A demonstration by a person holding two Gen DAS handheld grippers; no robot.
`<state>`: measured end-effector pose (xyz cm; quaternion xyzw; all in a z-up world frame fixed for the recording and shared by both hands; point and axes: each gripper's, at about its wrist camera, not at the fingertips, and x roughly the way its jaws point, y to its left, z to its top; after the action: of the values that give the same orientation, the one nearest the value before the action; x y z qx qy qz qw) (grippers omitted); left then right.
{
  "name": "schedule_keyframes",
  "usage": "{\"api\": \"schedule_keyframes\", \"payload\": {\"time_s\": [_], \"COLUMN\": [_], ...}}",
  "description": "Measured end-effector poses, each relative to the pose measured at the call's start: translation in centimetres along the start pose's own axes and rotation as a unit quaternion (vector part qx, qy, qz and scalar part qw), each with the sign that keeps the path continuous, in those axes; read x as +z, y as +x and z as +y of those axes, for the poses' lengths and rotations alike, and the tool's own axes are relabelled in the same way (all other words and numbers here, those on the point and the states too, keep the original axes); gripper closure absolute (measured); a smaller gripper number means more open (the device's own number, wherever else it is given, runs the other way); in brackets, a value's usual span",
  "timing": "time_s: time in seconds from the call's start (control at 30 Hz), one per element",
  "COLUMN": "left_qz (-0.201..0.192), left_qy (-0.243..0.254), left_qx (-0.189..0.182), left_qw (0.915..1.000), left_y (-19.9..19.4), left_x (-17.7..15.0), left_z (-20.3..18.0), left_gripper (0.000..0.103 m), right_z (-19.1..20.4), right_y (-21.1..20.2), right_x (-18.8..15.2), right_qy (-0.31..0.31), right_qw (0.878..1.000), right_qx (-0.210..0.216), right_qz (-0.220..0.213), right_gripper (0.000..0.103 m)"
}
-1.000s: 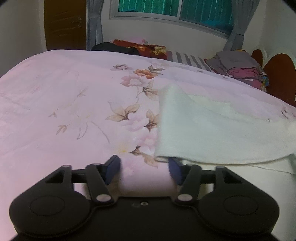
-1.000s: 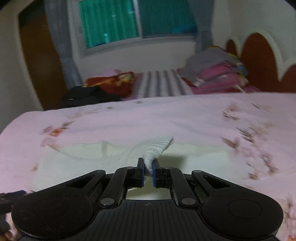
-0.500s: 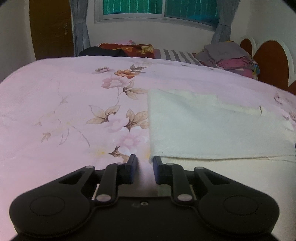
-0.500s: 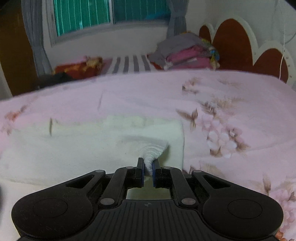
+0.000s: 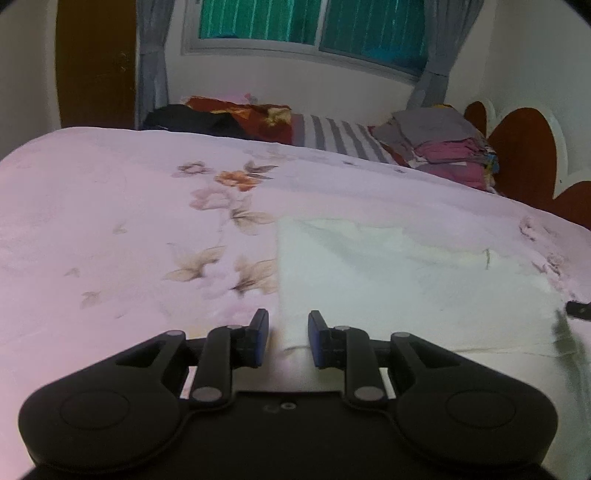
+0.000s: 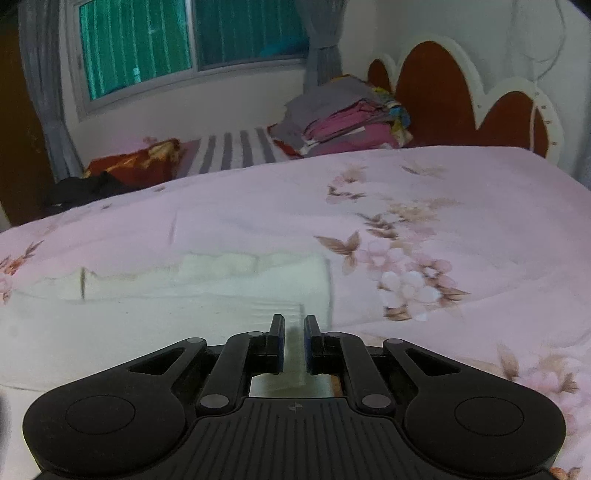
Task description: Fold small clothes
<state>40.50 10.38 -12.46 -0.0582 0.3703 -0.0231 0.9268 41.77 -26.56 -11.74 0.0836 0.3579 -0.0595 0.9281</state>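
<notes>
Nearest, the left gripper (image 5: pixel 284 338) hovers over the near left corner of a cream cloth (image 5: pixel 399 288); its jaws are opening, and the cloth's edge lies below the gap without being pinched. The right gripper (image 6: pixel 294 343) has its jaws almost closed on a thin fold of the same cloth (image 6: pixel 207 295) — at its right end. The cloth lies folded flat on a pink floral bedspread (image 5: pixel 110 229). Farther back, stacked folded clothes (image 6: pixel 347 118) sit beside a scalloped headboard (image 6: pixel 443 88) — under a window (image 5: pixel 314 29).
</notes>
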Motion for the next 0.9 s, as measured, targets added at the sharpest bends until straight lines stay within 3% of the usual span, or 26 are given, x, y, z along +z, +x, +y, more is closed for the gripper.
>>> {"api": "schedule_keyframes", "payload": {"time_s": [0.2, 0.4, 0.63, 0.73, 0.9], "left_qz": [0.005, 0.023, 0.026, 0.029, 0.013], "left_qy": [0.037, 0.026, 0.028, 0.006, 0.034], "left_qx": [-0.013, -0.005, 0.018, 0.022, 0.028], "left_qw": [0.9992, 0.9994, 0.9991, 0.9993, 0.9989], "left_y": [2.8, 6.6, 9.3, 9.4, 8.6], "left_x": [1.6, 3.2, 3.6, 3.8, 4.1], "left_z": [-3.1, -3.3, -2.3, -1.5, -2.9], "left_gripper": [0.076, 0.076, 0.071, 0.071, 0.074], "right_z": [2.9, 5.0, 4.7, 3.8, 2.5], "right_y": [1.5, 3.9, 5.5, 6.7, 6.0], "right_x": [0.2, 0.9, 0.8, 0.3, 1.5], "right_qy": [-0.014, -0.026, -0.036, -0.057, -0.011], "right_qw": [0.999, 0.999, 0.998, 0.998, 0.999], "right_qx": [0.028, 0.039, 0.032, -0.008, 0.012], "right_qz": [0.01, 0.019, 0.03, 0.031, 0.03], "right_gripper": [0.095, 0.095, 0.095, 0.095, 0.095]}}
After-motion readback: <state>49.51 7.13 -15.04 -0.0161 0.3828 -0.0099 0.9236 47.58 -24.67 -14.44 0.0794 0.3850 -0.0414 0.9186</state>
